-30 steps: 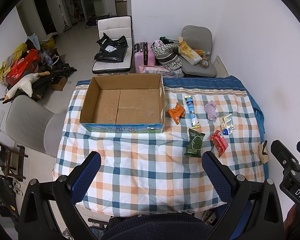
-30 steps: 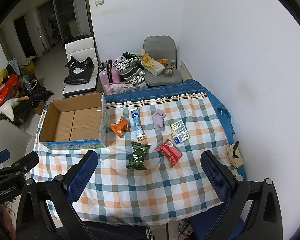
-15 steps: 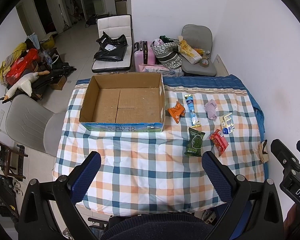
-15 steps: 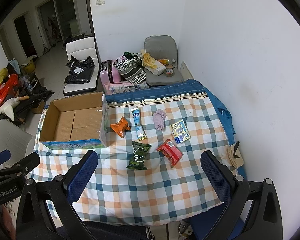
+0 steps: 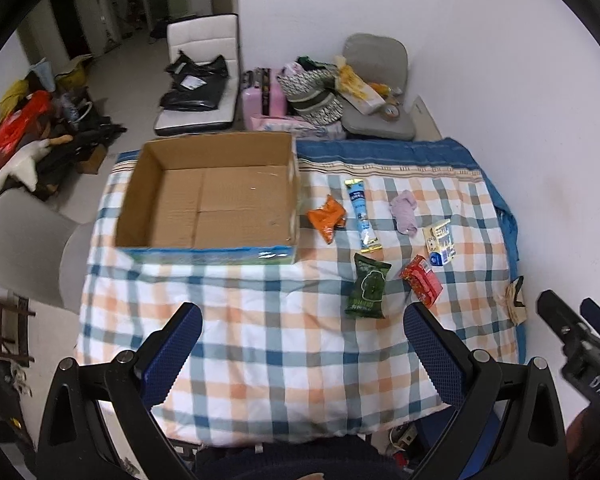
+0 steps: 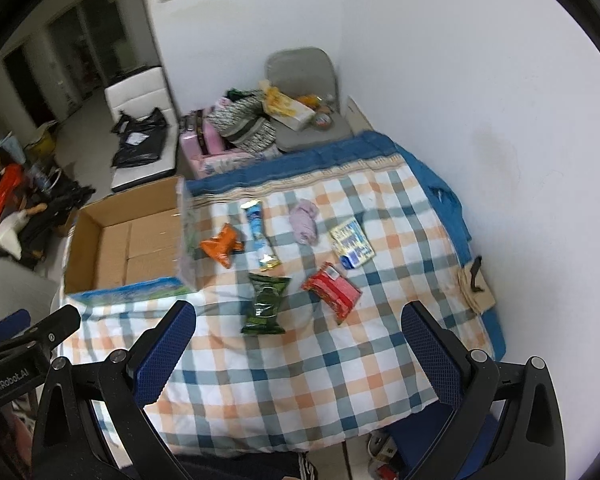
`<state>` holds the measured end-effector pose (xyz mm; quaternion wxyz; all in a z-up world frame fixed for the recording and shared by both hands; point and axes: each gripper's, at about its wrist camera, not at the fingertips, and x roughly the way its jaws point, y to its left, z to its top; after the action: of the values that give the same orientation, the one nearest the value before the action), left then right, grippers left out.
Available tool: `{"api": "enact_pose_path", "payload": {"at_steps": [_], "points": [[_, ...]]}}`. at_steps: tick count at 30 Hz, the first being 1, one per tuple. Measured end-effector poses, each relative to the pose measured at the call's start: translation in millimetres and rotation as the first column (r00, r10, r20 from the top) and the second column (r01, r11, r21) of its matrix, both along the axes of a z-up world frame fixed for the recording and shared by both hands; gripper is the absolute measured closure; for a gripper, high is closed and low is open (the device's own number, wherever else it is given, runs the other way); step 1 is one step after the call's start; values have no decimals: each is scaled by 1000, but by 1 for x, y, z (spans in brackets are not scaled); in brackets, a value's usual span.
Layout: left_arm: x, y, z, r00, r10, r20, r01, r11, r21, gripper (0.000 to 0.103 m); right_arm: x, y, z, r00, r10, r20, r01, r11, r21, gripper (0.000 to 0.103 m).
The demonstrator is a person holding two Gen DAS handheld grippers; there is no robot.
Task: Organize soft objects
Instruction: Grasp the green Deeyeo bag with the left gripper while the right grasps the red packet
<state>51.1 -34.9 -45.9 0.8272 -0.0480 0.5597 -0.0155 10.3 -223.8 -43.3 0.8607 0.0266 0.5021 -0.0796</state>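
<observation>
Still had nothing inside the cardboard box (image 5: 212, 255). Lay beside it instead, on the right part of the checked cloth (image 5: 280, 340): orange packet (image 5: 327, 218) just by the box wall, then blue tube (image 5: 362, 216), purple soft bundle (image 5: 405, 212), little carton (image 5: 440, 242), red packet (image 5: 421, 284), and green packet (image 5: 369, 290) nearest.

Looked light and squashy. Probably felt crinkly and a bit slippery on the packets, so best pinched across the flat middle and not at a thin sealed end. Would likely flop on the purple bundle, so best grabbed at its fat part. Needed only a soft squeeze.

Kept the left gripper (image 5: 300, 314) spread wide over the near side of the cloth, with nothing in it. Kept the right gripper (image 6: 298, 314) wide and bare too, pointed toward the green packet.

Had tipped and swung closer to the packets in the right view since a moment before, with some blur. Had hardly shifted in the left view. Had not touched or moved anything on the cloth.
</observation>
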Motion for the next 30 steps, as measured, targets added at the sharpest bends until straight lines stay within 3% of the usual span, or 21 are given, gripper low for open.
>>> {"api": "enact_pose_path", "payload": {"at_steps": [6,10,12,20,22,24,27,30], "points": [[56,-36,-76,992,-68,-102,64,997,-41,0,48,-51,-67,993,-67,-96,70,997,20,0],[84,-68,-131,974,-127,-188,114,990,-77,0,85,-78,-133,979,-45,-197,59,996,68,0],[94,-83,-154,966,-148,-213,138,989,-59,0,102,-90,-168,971,-28,-236,49,995,85,0],[121,-127,-264,889,-209,-408,195,978,-75,16,157,-133,-298,907,69,-416,-13,991,136,0],[124,-132,-287,865,-213,-454,192,977,-91,17,166,-138,-318,892,84,-444,-28,991,132,4],[126,-137,-302,849,-218,-481,194,976,-99,18,172,-141,-335,873,108,-475,-46,989,141,19],[127,-143,-321,830,-224,-511,203,974,-98,21,180,-146,-360,838,138,-528,-52,983,174,23],[126,-141,-335,815,-217,-538,192,976,-102,39,183,-147,-375,823,172,-542,-67,976,207,23]]}}
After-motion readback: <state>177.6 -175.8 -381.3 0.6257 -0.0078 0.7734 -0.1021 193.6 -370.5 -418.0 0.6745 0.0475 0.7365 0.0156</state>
